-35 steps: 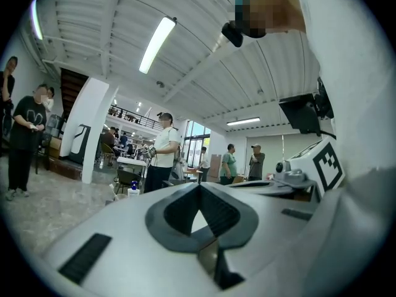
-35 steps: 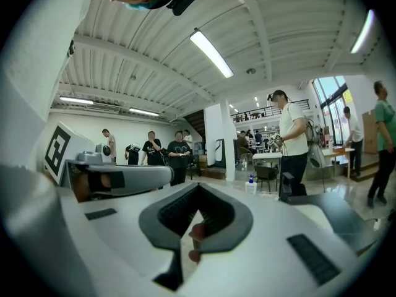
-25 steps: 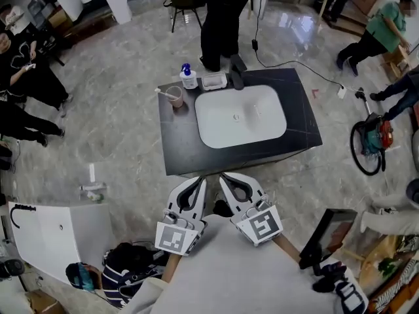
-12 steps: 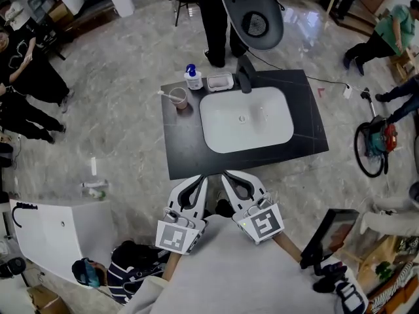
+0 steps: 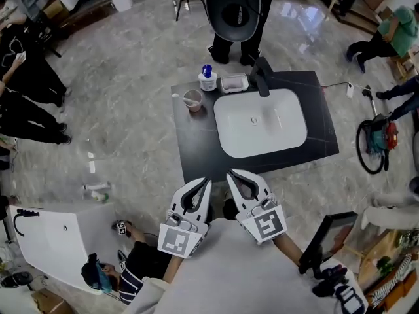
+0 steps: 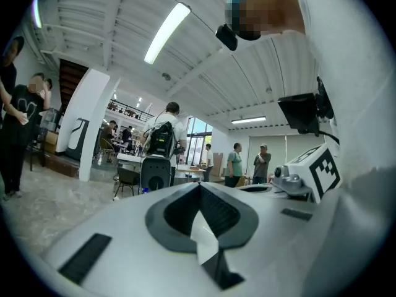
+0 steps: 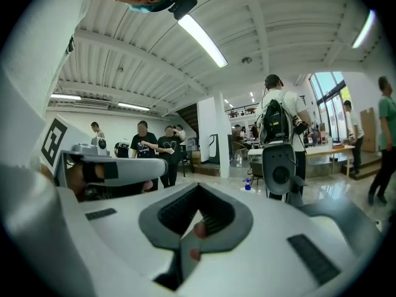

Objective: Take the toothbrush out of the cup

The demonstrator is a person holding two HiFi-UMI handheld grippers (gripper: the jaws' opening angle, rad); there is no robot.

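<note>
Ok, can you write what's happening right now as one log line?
step: before grasp | left gripper: shut, empty | right gripper: shut, empty | toothbrush: in cup on counter, untouched

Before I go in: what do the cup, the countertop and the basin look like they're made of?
Cup: pinkish-brown, seemingly translucent, so plastic or glass; too small to be sure.
Countertop: matte black with faint pale lines, likely stone or a stone-look slab.
Basin: smooth glossy white, looks ceramic.

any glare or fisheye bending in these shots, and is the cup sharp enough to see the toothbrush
Head view: evenly lit, glare on the glossy floor near the top, edges bent; the cup is small but sharp, the toothbrush only a thin pale line. Left gripper view: strong fisheye, black corners, the ceiling light blown out. Right gripper view: same bending and dark corners.
</note>
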